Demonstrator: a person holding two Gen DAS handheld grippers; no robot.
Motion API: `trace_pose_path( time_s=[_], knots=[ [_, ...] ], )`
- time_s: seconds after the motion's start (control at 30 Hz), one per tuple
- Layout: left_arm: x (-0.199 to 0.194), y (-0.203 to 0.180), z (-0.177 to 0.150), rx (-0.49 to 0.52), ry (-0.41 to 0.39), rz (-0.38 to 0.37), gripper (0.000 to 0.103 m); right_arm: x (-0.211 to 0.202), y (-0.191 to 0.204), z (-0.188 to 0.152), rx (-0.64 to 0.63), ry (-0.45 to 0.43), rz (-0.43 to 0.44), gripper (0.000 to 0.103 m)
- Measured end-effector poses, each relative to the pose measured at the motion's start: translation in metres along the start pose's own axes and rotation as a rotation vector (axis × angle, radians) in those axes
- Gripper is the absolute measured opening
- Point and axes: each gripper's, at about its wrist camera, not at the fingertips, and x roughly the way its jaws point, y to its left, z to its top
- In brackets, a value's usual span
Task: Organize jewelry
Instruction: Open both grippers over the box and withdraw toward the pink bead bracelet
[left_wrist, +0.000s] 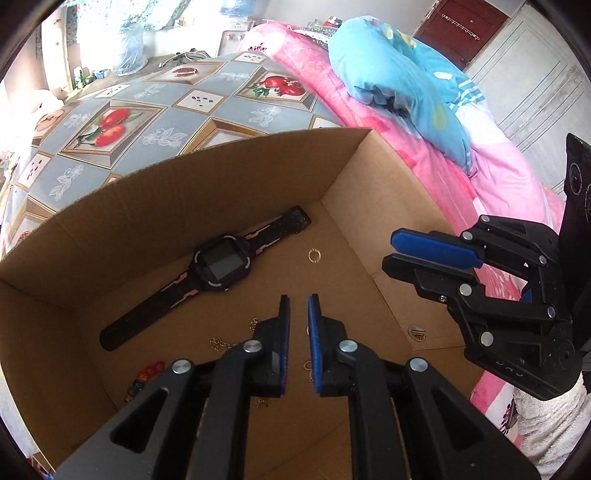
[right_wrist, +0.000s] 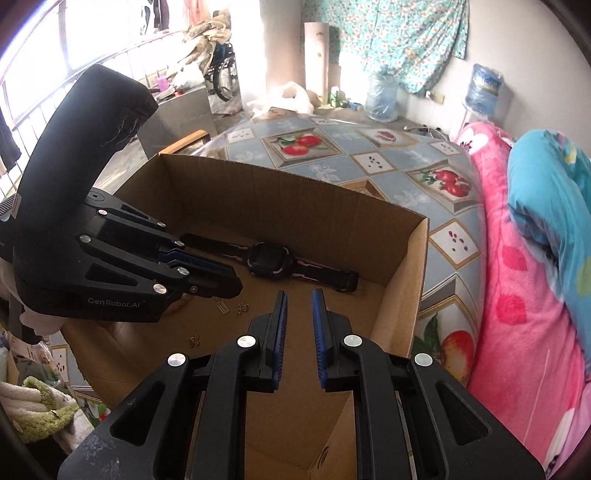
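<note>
Watch (left_wrist: 218, 264) black, pink-trimmed, flat in box (left_wrist: 221, 177); both grippers' fingers slightly apart, empty.

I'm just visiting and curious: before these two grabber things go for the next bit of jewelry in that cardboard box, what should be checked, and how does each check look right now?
1. Left gripper empty, narrow gap between fingers: ok.
2. Right gripper empty: ok.
3. Fingers wide enough to take a piece: not ok, both nearly shut.
4. Cardboard box open on top, reachable: ok.
5. Small gold ring lying free on the box floor, apart from the watch: ok.
6. Gold chain partly hidden behind the left gripper, tangled or not: cannot tell.
</note>
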Motion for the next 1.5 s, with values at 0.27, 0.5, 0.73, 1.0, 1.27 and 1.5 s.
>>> trace_pose_path(
  time_s=[0.27, 0.5, 0.73, 1.0, 1.27, 1.5],
  knots=[
    [-0.041, -0.013, -0.008, 0.042, -0.112, 0.015, 0.013, -0.032, -0.003, -0.003, 0.055, -0.075, 0.023, 0.014],
    [-0.105, -0.032, -0.053, 0.125, -0.3, 0.021, 0.025, -0.095, -0.002, -0.028, 0.138, -0.247, 0.073, 0.022],
    [-0.15, -0.046, -0.129, 0.189, -0.46, 0.068, 0.05, -0.14, 0.01, -0.088, 0.275, -0.378, 0.152, 0.03],
    [-0.146, -0.04, -0.197, 0.116, -0.436, 0.072, 0.068, -0.12, 0.047, -0.155, 0.401, -0.315, 0.125, 0.052],
    [-0.104, -0.034, -0.236, 0.08, -0.339, 0.213, 0.074, -0.043, 0.088, -0.18, 0.432, -0.059, -0.091, 0.054],
    [-0.055, -0.017, -0.252, 0.002, -0.224, 0.308, 0.074, -0.019, 0.106, -0.184, 0.403, 0.006, -0.134, 0.064]
  ],
)
